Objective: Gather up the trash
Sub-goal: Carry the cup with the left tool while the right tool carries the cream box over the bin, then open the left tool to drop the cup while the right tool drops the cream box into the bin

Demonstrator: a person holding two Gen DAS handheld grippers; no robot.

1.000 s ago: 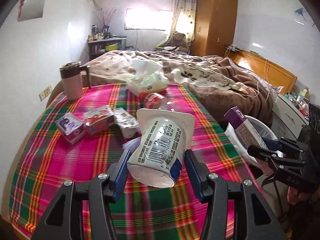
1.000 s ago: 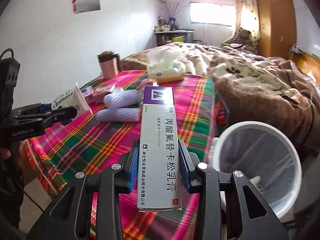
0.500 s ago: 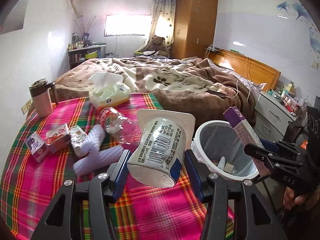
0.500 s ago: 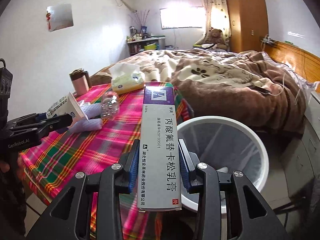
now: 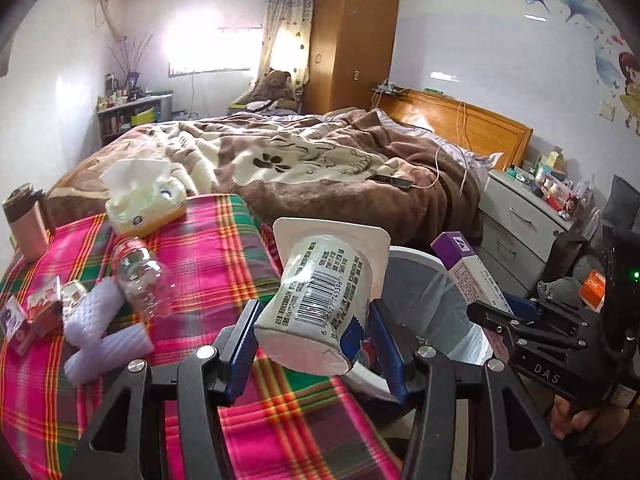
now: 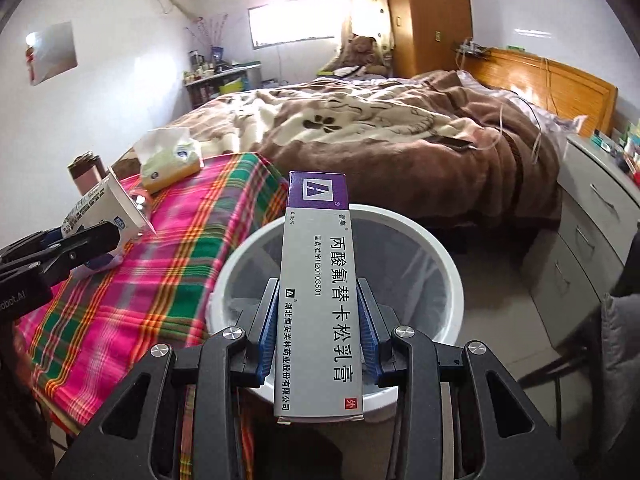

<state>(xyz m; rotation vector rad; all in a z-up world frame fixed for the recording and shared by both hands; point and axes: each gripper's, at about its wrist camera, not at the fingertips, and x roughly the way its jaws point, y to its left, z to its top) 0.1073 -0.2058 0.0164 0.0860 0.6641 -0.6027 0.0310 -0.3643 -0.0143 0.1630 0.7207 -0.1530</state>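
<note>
My left gripper point(image 5: 316, 344) is shut on a white yogurt cup point(image 5: 324, 296) with a barcode, held over the right edge of the plaid table point(image 5: 208, 248). The right gripper point(image 6: 318, 316) is shut on a long grey and purple medicine box point(image 6: 318, 292), held directly above the white trash bin point(image 6: 444, 264) beside the table. In the left wrist view the bin's rim point(image 5: 416, 256) shows behind the cup, and the right gripper point(image 5: 504, 312) with the box point(image 5: 468, 272) hangs over it. The left gripper point(image 6: 76, 248) with the cup point(image 6: 108, 208) appears left in the right wrist view.
On the table lie a clear plastic bottle point(image 5: 140, 276), white foam sleeves point(image 5: 100, 328), small cartons point(image 5: 36, 312), a tissue pack point(image 5: 144, 200) and a pink mug point(image 5: 24, 216). A bed point(image 5: 300, 164) stands behind, a white drawer unit point(image 5: 524, 216) to the right.
Both grippers have swung to the right, off the table's middle toward the bin. The box now hangs over the bin's mouth and the cup is at the table's edge. Both grips are unchanged.
</note>
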